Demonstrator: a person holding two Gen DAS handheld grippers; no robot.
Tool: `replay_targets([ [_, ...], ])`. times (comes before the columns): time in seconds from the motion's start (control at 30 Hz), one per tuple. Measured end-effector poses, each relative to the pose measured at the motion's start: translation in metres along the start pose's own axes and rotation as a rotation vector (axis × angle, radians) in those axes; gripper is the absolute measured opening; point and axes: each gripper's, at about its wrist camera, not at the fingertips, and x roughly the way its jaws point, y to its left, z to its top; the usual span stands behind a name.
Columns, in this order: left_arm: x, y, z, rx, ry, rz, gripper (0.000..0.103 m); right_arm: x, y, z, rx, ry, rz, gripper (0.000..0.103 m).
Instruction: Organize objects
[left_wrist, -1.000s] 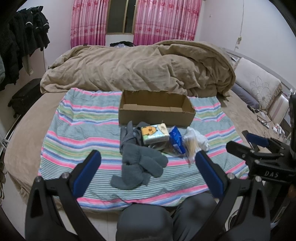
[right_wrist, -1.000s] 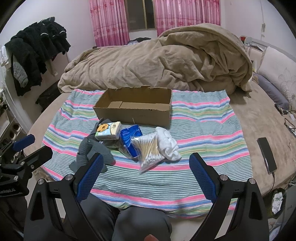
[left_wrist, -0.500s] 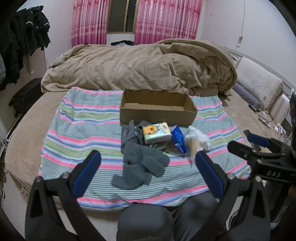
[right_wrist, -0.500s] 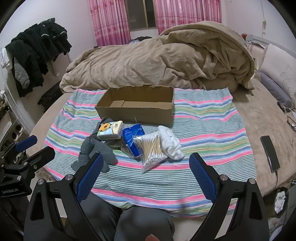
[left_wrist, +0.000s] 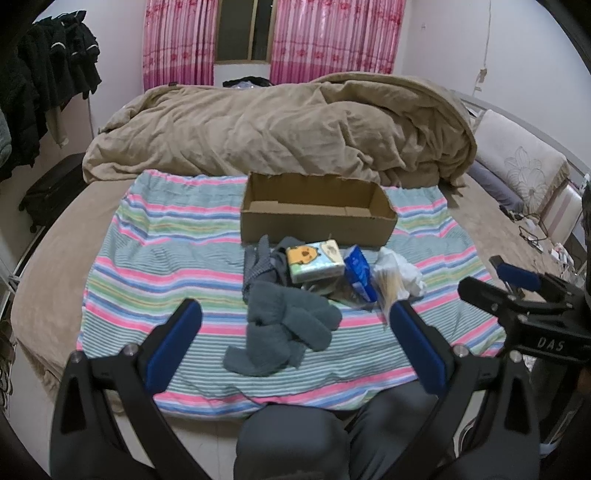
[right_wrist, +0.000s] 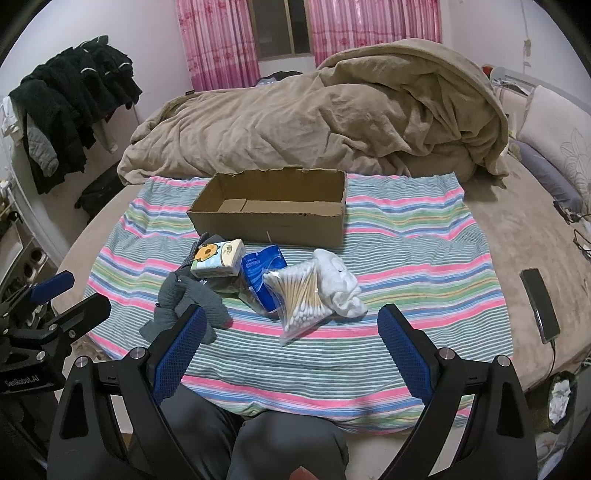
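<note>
- Left gripper (left_wrist: 293, 334) gapes wide, holding nothing, over grey socks (left_wrist: 282, 332).
- Right gripper (right_wrist: 291, 345) likewise spread and unladen.
- Box (right_wrist: 271, 216) at twelve o'clock from swabs (right_wrist: 301, 291).

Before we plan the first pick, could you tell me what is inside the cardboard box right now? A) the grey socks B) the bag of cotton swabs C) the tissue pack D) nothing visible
D: the cardboard box shows only its bare floor, while the bag of cotton swabs, grey socks and tissue pack lie on the striped blanket in front of it.
</note>
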Motion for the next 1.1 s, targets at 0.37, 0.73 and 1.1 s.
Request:
replay_targets([
  [0.37,0.0011,0.0017,0.0006,-0.007,0.002,0.005,0.102,-0.0004,-0.0001,0.0002,0.000,0.000,-0.001,0.096],
  [0.73,-0.0005,-0.0001,0.0009,-0.004,0.002,0.004,0.102,0.0015,-0.0042,0.0012,0.009,0.000,-0.002,0.096],
  [1.1,0.0013,-0.0012,0.0025,-0.003,0.006,0.002,0.102,0.0015,-0.0061,0.0032,0.016,0.003,-0.003,0.096],
])
